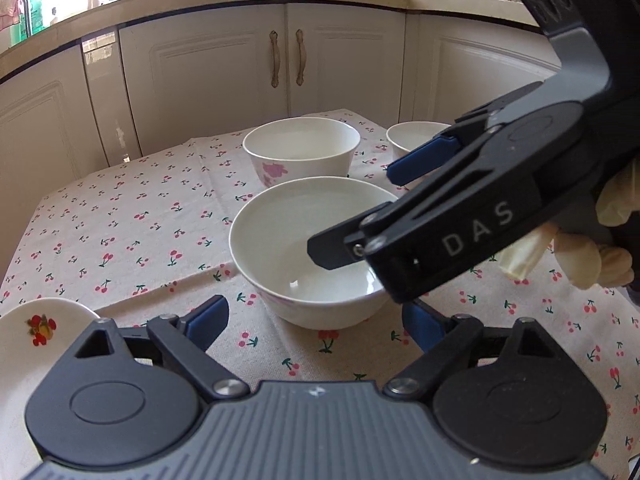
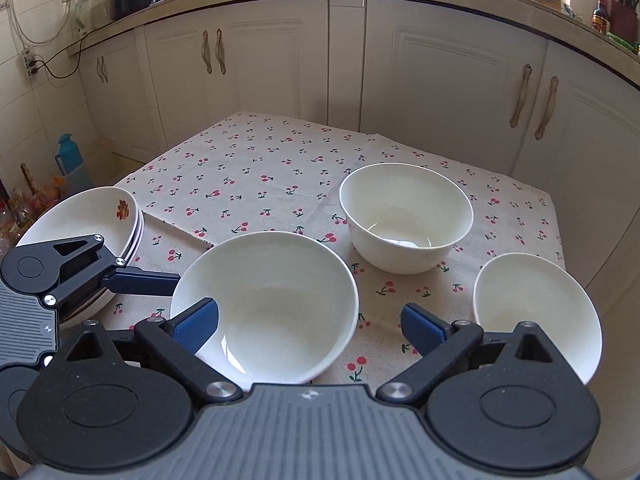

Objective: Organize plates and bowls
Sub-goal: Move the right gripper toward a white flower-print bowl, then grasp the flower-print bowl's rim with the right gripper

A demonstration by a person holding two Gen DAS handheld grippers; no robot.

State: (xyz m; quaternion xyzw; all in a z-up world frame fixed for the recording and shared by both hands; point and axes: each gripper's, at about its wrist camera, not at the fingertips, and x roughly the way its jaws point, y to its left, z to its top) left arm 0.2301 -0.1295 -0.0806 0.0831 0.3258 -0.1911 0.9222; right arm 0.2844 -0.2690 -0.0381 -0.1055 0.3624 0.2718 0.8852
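Holding both tongs spread over the cherry cloth (image 2: 260, 168), I have my right gripper (image 2: 310, 326) straddling the near rim of the wide bowl (image 2: 268, 304) at lower centre. My left gripper (image 1: 316, 320), pinching nothing, half hides the plate stack (image 2: 80, 216) at far left; the small bowl (image 2: 532, 304) is cut off by my tool, the deep bowl (image 2: 404, 216) unobstructed behind.

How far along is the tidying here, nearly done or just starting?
Partly done, it seems. The fruit-patterned white plates already sit stacked at the table's left edge. In hand: the open right gripper straddles the near rim of the wide shallow white bowl, not closed on it; the left gripper is open and empty. Left: the deep white bowl and small white bowl stand apart, unstacked.
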